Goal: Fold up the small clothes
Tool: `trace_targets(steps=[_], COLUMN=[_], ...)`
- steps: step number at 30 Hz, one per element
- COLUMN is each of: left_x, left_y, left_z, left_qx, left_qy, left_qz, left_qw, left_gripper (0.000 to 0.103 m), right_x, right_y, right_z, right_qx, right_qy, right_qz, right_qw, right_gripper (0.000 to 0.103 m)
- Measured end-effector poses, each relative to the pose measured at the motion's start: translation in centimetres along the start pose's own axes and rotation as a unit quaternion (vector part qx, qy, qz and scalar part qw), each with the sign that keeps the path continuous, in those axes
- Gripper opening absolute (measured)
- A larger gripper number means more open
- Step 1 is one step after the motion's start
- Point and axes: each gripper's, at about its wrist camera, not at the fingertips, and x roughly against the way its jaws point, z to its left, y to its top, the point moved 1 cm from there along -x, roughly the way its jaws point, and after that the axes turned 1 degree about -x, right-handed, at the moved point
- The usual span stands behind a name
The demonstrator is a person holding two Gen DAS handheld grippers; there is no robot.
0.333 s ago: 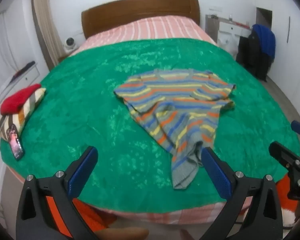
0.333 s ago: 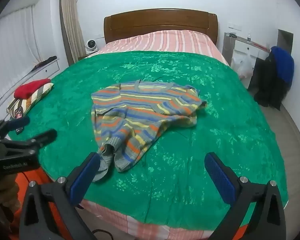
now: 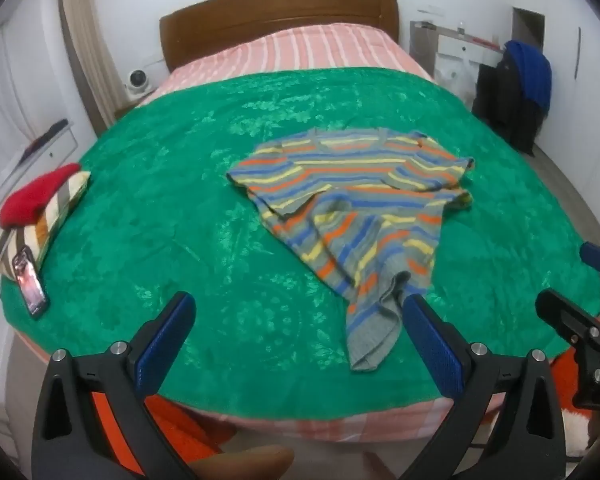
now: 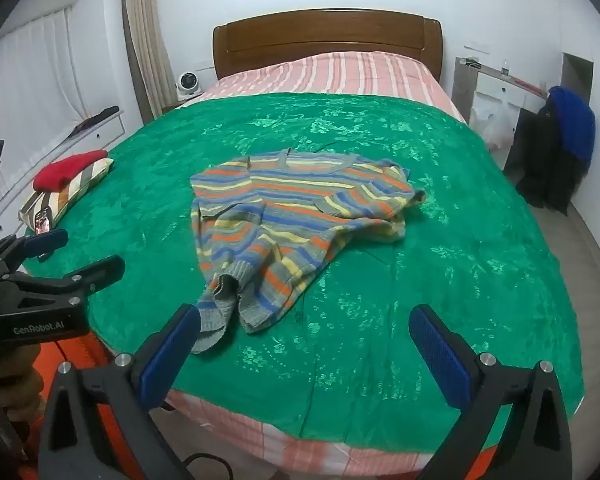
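A small striped sweater (image 3: 356, 208) in grey, blue, orange and yellow lies crumpled on the green blanket (image 3: 172, 216), its sleeves bunched toward the near edge. It also shows in the right wrist view (image 4: 292, 216). My left gripper (image 3: 296, 328) is open and empty, held off the bed's near edge, with the sweater's lower end just beyond its right finger. My right gripper (image 4: 304, 340) is open and empty, near the bed's front edge, right of the sweater's lower end. The left gripper also shows at the left of the right wrist view (image 4: 80, 256).
A red garment (image 3: 36, 192) on a striped folded one and a phone (image 3: 30, 288) sit at the blanket's left edge. The wooden headboard (image 3: 276, 16) is at the far end. A chair with dark and blue clothes (image 3: 520, 88) stands to the right.
Both grippers have shifted slightly; the view of the sweater is nearly the same. Nothing was grasped or released.
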Motion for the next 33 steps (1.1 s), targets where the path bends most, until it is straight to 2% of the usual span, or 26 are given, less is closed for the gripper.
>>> trace_targets(steps=[16,25,33], left_x=[-1.7,-2.1,-2.3], left_y=[-1.1,-1.4,-1.5], left_z=[0.1,0.4,0.5], left_qx=[0.005,0.007,0.009], left_qy=[-0.011,-0.003,-0.011], left_qz=[0.042,0.048,0.052], left_qw=[0.9991,0.9988,0.9985], left_gripper=[0.103,0.103,0.103], right_x=[-1.3,-1.6,-2.2], right_y=[-0.7,-0.7,-1.0], right_z=[-0.6,-0.7,-0.7], right_qx=[-0.016,-0.023,-0.025], right_qy=[0.008,0.012,0.005], right_qz=[0.030,0.034,0.046], right_qw=[0.999,0.999,0.999], right_gripper=[0.103,0.103,0.103])
